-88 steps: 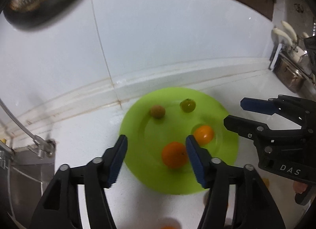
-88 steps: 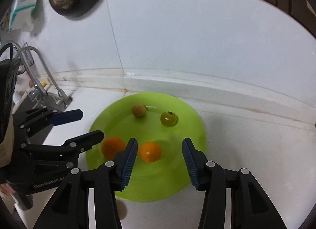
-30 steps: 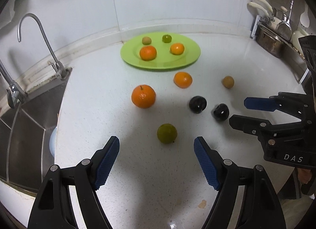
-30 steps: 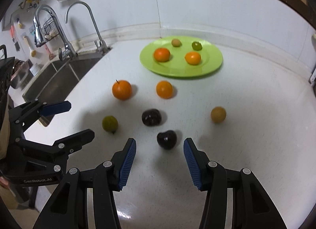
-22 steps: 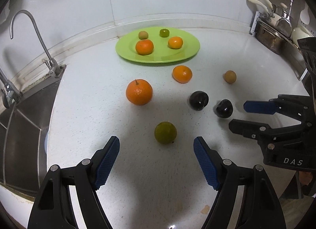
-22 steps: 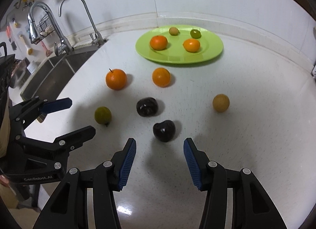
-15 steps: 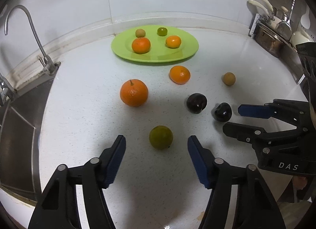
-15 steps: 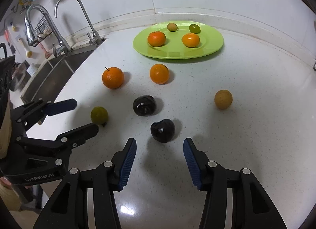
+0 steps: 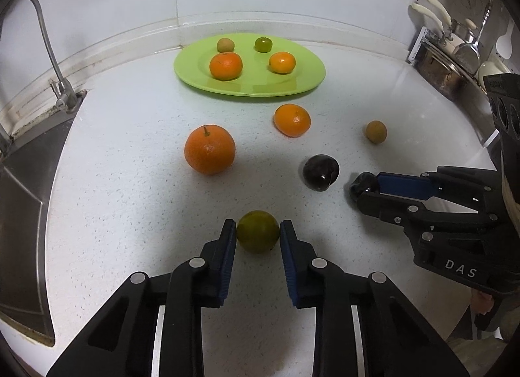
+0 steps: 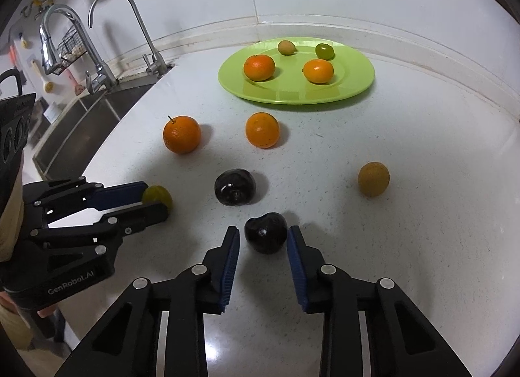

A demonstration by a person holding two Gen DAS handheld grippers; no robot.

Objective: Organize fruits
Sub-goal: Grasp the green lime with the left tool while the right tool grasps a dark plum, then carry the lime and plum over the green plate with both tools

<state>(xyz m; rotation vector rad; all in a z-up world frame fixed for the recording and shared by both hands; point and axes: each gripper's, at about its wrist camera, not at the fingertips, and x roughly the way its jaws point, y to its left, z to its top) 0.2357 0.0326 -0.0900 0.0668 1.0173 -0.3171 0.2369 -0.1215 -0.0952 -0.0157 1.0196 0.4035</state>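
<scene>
Both grippers had just closed — left gripper (image 9: 257,237) on the green fruit (image 9: 257,235), right gripper (image 10: 264,242) on the dark plum (image 10: 266,236) — lift straight, squeezing gently.

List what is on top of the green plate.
On the green plate: two oranges, a small tan fruit and a small green one. Whatever the plate covers stays hidden.

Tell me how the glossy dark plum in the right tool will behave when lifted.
The glossy dark plum looks smooth, so it may slip between the right tool pads. Round, it would likely roll across the white counter if released.
</scene>
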